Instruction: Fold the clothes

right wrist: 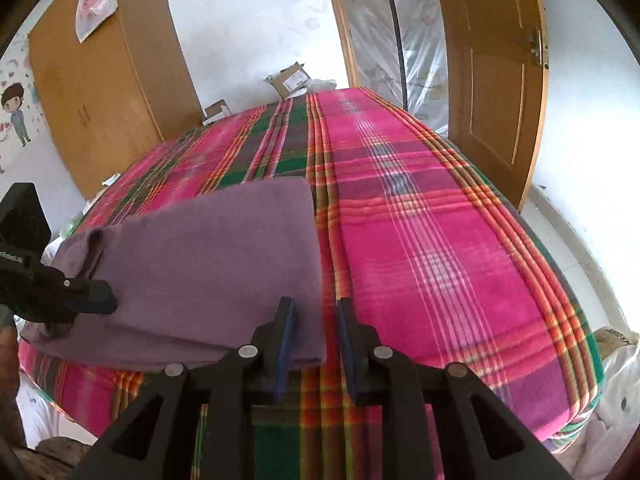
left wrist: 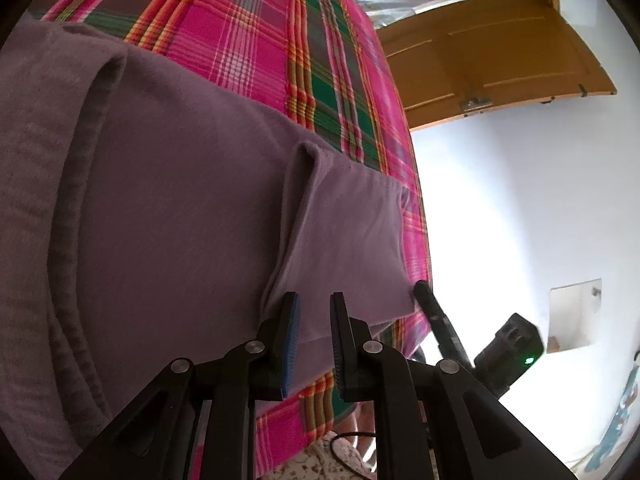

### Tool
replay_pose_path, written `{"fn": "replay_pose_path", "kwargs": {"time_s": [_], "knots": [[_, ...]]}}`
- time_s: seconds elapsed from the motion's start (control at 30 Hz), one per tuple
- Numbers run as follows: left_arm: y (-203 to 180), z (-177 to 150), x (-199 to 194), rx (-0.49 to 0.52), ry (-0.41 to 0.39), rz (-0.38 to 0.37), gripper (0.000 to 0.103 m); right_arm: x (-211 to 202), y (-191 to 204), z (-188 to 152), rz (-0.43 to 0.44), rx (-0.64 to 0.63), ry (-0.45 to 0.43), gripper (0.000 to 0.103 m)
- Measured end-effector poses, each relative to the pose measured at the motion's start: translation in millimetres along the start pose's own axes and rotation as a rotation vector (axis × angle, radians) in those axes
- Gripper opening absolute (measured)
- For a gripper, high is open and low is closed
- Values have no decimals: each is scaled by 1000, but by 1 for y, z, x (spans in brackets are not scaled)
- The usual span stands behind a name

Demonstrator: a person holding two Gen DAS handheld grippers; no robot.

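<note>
A purple garment (right wrist: pixel 208 264) lies folded into a long rectangle near the front edge of the bed with the pink plaid cover (right wrist: pixel 440 240). My left gripper (left wrist: pixel 316 296) reaches over the garment's left end. Its jaws stand narrow, with purple cloth (left wrist: pixel 192 220) filling the gap. It shows from the side in the right wrist view (right wrist: pixel 106 300). My right gripper (right wrist: pixel 315 302) hovers open over the garment's right edge, and the pads do not press on the cloth. Its dark fingertip (left wrist: pixel 422 290) shows beside the cloth's corner.
An open wooden door (right wrist: pixel 496 92) stands at the right past the bed. A wooden wardrobe (right wrist: pixel 100 92) with a plastic bag (right wrist: pixel 94 4) hung on it stands at the back left. Cardboard boxes (right wrist: pixel 290 78) sit behind the bed. White floor (left wrist: pixel 500 208) lies off the bed's side.
</note>
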State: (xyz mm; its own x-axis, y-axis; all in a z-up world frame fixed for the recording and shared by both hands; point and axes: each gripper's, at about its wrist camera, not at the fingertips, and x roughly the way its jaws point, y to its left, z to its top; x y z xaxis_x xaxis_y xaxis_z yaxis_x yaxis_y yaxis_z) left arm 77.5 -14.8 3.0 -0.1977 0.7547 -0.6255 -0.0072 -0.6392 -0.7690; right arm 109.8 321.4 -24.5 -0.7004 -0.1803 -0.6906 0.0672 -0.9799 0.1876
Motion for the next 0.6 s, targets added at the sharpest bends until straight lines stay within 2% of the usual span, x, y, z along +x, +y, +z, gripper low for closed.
{"fn": "replay_pose_path", "kwargs": {"time_s": [0.1, 0.2, 0.3, 0.37, 0.5, 0.53, 0.6], "knots": [[2, -7, -9, -2, 6, -2, 14, -7, 2, 0, -8, 4, -15, 21], [2, -2, 2, -6, -2, -8, 14, -10, 8, 3, -14, -27, -28, 21], [-4, 0, -2, 14, -36, -18, 14, 1, 10, 3, -37, -25, 15, 22], [-9, -2, -13, 36, -67, -29, 14, -4, 12, 8, -35, -1, 0, 22], [-12, -6, -41, 60, -138, -33, 17, -18, 33, 18, 30, -53, -62, 22], [-10, -7, -48, 60, -158, -26, 21, -18, 40, 20, 47, -63, -64, 22], [-5, -8, -61, 54, -209, -8, 21, -15, 55, 24, 95, -82, -61, 22]]}}
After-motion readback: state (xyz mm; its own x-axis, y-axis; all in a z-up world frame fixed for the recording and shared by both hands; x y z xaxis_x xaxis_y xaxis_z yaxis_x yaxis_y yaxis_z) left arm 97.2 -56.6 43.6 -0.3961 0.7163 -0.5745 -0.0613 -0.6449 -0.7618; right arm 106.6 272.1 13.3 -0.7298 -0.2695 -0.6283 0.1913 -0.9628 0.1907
